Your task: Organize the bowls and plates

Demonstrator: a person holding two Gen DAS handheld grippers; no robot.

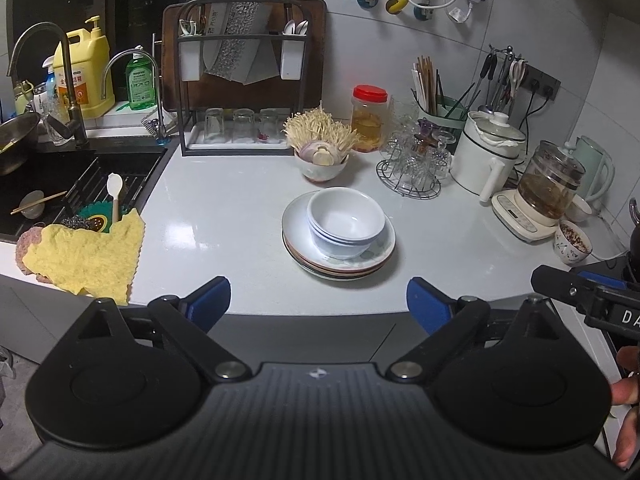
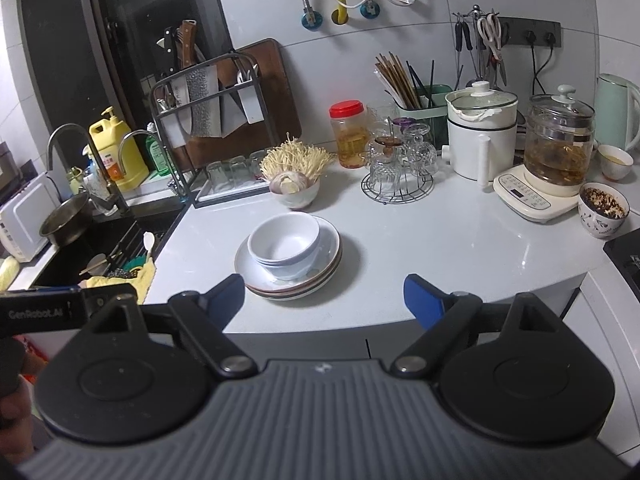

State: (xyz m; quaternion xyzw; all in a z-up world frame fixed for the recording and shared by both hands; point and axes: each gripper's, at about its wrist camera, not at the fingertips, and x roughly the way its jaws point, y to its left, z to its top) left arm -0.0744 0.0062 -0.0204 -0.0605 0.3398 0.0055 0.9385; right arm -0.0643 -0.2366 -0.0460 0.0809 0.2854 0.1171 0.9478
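Note:
A stack of white bowls (image 1: pixel 345 220) sits on a stack of plates (image 1: pixel 340 266) on the white counter, near its front edge. The same bowls (image 2: pixel 285 245) and plates (image 2: pixel 290 284) show in the right wrist view. My left gripper (image 1: pixel 318 302) is open and empty, held in front of the counter edge, short of the stack. My right gripper (image 2: pixel 324 300) is open and empty, also in front of the counter edge, with the stack just beyond its left finger. The right gripper's body shows at the right edge of the left wrist view (image 1: pixel 592 300).
A bowl of enoki mushrooms and garlic (image 1: pixel 322 152), a red-lidded jar (image 1: pixel 369 118), a wire rack of glasses (image 1: pixel 416 164), a white pot (image 1: pixel 490 152) and a glass kettle (image 1: pixel 548 184) stand behind. A sink (image 1: pixel 60 184) with a yellow cloth (image 1: pixel 88 258) lies at the left. A knife rack (image 1: pixel 244 80) stands at the back.

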